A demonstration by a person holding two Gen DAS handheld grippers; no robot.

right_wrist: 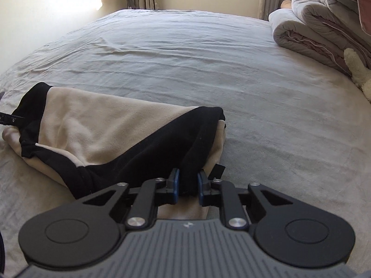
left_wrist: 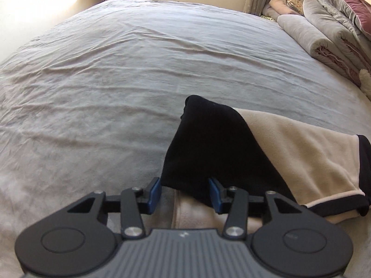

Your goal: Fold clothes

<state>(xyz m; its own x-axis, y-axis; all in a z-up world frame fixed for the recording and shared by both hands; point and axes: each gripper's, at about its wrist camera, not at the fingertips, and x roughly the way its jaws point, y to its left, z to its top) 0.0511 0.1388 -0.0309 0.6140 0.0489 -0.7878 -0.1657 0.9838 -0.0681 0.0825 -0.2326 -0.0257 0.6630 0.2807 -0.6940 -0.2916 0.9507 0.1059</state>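
A beige fleece garment with black trim [left_wrist: 289,143] lies bunched on the grey bed sheet [left_wrist: 116,81]. My left gripper [left_wrist: 184,193] is open, its blue pads [left_wrist: 154,191] on either side of a black sleeve end [left_wrist: 208,143] of the garment. In the right wrist view the same garment [right_wrist: 97,125] lies to the left and ahead. My right gripper [right_wrist: 188,185] has its pads close together on a black fold [right_wrist: 192,157] of the garment, lifted off the bed.
Rolled grey and pink quilts [left_wrist: 324,34] and pillows are stacked at the far right of the bed, also in the right wrist view [right_wrist: 320,23]. A cream plush toy [right_wrist: 358,71] lies beside them. Curtains and a wall stand behind the bed.
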